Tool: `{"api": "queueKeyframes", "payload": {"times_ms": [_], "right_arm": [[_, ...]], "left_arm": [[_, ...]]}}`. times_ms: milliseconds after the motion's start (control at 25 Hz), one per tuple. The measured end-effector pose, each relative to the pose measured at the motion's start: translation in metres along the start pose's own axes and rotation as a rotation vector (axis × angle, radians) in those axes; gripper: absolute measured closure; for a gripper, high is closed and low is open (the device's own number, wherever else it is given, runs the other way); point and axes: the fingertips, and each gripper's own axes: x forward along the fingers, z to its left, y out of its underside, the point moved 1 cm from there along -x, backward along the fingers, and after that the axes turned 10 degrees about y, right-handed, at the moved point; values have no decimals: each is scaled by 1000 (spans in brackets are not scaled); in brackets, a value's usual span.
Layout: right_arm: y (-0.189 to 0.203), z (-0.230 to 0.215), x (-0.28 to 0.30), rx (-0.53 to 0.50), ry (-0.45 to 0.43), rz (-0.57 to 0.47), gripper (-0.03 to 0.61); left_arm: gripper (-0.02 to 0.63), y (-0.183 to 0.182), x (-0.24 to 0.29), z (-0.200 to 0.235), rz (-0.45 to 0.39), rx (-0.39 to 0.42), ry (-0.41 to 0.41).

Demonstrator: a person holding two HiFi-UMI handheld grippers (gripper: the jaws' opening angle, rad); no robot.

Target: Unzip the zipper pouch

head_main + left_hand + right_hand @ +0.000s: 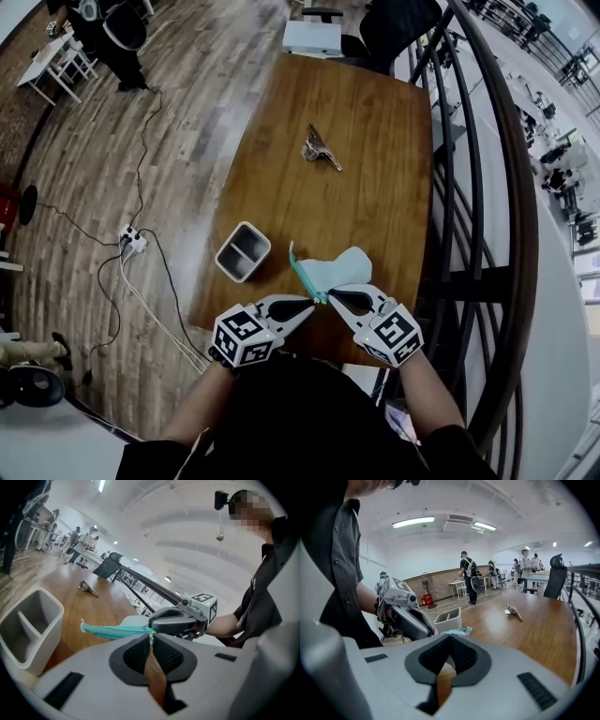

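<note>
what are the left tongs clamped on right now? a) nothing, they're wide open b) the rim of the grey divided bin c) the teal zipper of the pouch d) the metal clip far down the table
c: in the left gripper view the left tongs are shut on the teal zipper running along the edge of the pouch.

Grey left tool (314, 302), black shirt (281, 417)

One table (375, 187), one zipper pouch (339, 269), one grey two-slot bin (243, 251), one metal clip (320, 148), two tools — left tool (310, 303), right tool (333, 296)
</note>
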Motion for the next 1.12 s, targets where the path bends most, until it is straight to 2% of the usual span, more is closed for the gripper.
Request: {"api": "queueKeyframes", "payload": {"times_ms": [160,520,680,760,840,960,1120], "right_arm": [[-5,0,1,19,-6,-9,578],[-5,1,-1,-7,24,-24,572],[-9,-3,-13,-39,57,-58,544],[-15,-6,-24,-61,61,-76,506],[-18,-5,-33,-109,63,-85,489],[-12,7,-33,-232,79,-72,463],[-13,14,-24,-371,120,-49,457]], "left_arm": [[585,-4,-1,5,0,-16,1],[598,-10,-5,1,-1,-13,25],[598,-15,-7,-5,0,18,43],[598,-25,-6,-9,-5,36,50],[599,-34,-5,-14,-7,57,57],[599,-36,-8,-16,4,96,58],[598,-39,-8,-15,79,141,28]]}}
